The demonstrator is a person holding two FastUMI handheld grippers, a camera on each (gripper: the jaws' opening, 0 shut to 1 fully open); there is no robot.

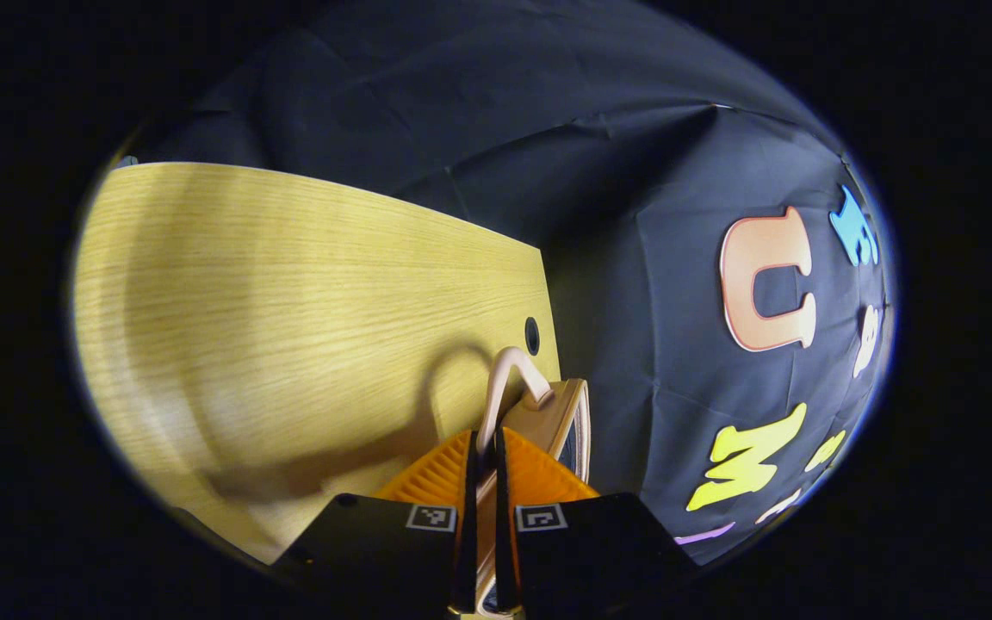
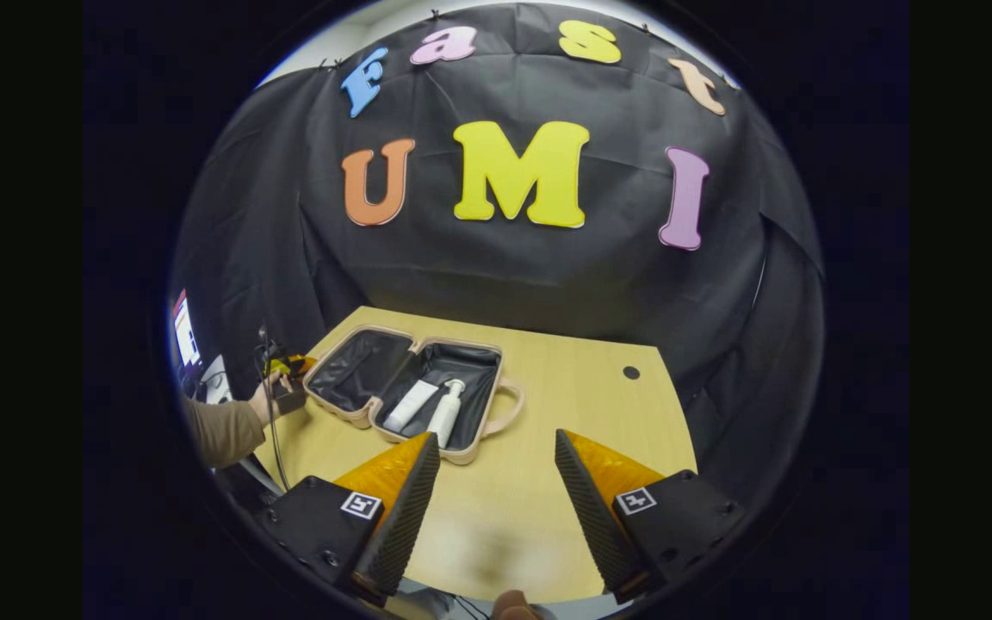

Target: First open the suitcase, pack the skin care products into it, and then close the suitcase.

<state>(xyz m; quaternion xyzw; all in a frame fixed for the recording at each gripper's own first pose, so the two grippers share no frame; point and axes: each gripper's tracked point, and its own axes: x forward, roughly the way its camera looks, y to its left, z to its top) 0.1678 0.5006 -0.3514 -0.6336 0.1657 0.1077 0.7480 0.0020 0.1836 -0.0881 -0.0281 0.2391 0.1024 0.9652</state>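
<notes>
The left gripper (image 1: 485,456) is pinching its two fingers nearly together, both pressing on a thin loop between them. The right gripper (image 2: 496,482) is hovering with its fingers spread wide apart, gripping nothing. In the right gripper view, a sleeved arm is reaching in at far left, its hand (image 2: 265,398) gripping the other device.

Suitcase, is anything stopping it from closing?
Nothing visible does. The white tube and pump bottle lie inside the suitcase, below its rim as far as I can tell. The left gripper is shut on a pink part of it.
</notes>
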